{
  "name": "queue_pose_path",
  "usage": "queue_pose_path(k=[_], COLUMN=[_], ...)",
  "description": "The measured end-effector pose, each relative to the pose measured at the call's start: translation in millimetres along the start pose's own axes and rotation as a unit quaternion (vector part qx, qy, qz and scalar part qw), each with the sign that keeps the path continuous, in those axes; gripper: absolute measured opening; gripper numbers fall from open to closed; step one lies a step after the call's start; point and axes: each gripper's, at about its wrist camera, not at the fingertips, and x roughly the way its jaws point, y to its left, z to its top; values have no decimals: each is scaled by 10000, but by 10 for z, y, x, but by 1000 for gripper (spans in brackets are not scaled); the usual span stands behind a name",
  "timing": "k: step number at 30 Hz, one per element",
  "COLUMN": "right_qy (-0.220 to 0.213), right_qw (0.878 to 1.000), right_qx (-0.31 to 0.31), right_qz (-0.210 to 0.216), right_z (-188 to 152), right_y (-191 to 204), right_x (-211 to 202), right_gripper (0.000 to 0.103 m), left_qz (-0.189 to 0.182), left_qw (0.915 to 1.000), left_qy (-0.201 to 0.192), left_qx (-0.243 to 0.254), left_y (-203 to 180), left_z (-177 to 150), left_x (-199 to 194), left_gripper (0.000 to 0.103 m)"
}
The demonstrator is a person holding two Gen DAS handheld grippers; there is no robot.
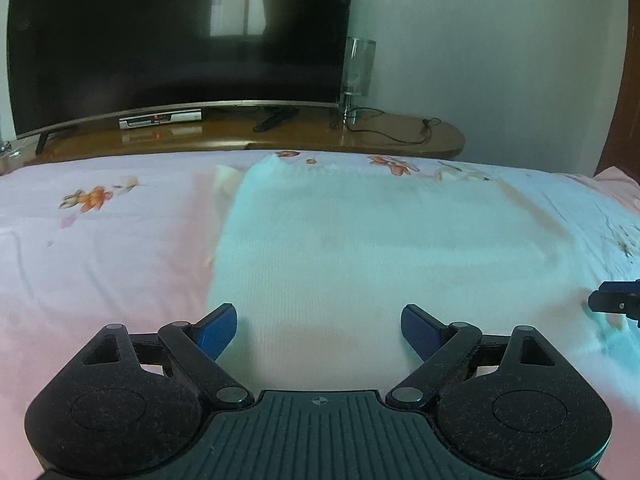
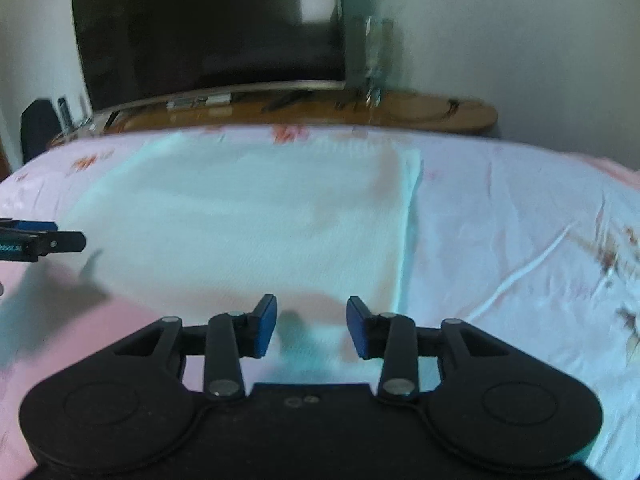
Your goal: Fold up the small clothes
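Nearest the lens, the left gripper (image 1: 319, 330) hovers with jaws spread wide and empty over the near edge of the pale mint-white knitted garment (image 1: 360, 240), which lies flat on the pink floral bedsheet (image 1: 100, 260). At three o'clock the right gripper (image 2: 311, 326) has its jaws part-open, nothing clamped. Probably between folds — next, each must pinch a near corner.

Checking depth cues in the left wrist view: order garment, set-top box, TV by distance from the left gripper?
From the left gripper:
1. Garment: pale knit, flat on the bed, directly ahead and under the fingertips.
2. Set-top box: silver, on the wooden shelf past the bed's far edge, left of centre.
3. TV: dark screen behind the box, by the wall.
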Motion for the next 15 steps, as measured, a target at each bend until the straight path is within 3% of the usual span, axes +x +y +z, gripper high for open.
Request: queue_pose_path(k=[6, 8, 10, 12, 13, 15], right_qy=[-66, -24, 307, 331, 261, -49], right_qw=[9997, 9998, 9990, 9989, 9991, 9995], right_qx=[221, 170, 183, 263, 287, 301], right_qz=[-86, -143, -268, -191, -173, -51], right_z=[194, 256, 281, 310, 328, 320], right_y=[-111, -117, -162, -192, -190, -171], right_x=[278, 365, 517, 508, 444, 256], right_gripper=[26, 25, 23, 24, 27, 34], left_qz=[11, -89, -47, 49, 90, -42], left_qw=[9999, 9980, 9979, 9985, 9993, 9992], left_qy=[163, 622, 628, 482, 320, 200], left_qx=[9, -48, 119, 240, 191, -357], left_y=[-34, 7, -24, -42, -12, 143], left_z=[254, 274, 306, 299, 260, 115], left_x=[371, 571, 543, 344, 191, -110], left_gripper=[89, 90, 90, 90, 90, 90])
